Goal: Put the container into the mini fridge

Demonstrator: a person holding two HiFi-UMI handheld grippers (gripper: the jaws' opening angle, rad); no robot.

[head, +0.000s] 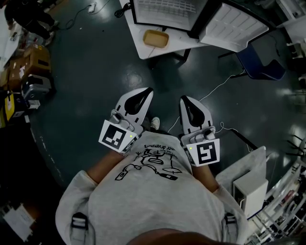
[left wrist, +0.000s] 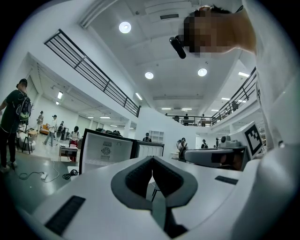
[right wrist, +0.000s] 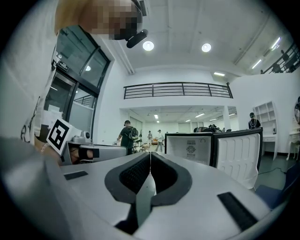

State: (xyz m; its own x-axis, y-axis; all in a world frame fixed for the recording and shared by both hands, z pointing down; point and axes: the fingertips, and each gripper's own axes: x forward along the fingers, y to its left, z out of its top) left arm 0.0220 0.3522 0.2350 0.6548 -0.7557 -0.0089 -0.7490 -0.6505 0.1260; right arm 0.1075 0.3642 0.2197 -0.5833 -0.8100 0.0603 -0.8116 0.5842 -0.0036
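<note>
Left gripper (head: 148,91) and right gripper (head: 183,98) are side by side in front of your grey sweatshirt (head: 143,201), both pointing out over the dark floor. In each gripper view the dark pads meet at the tips with nothing between them, so both are closed and empty.

Only the head view shows the container (head: 156,38). It's a tan tray on the white table (head: 136,33), well ahead of both grippers and just in front of the mini fridge (head: 168,12). A second black-framed white panel (head: 234,27) angles off beside the fridge; you can't tell whether it's the door or the body. That view also shows a blue chair (head: 260,64) and a white cable (head: 224,83) on the floor.

The gripper views show those panels upright, and the hall behind:
- Left gripper view: a person with a backpack (left wrist: 14,122).
- Right gripper view: a balcony railing (right wrist: 178,90).
</note>
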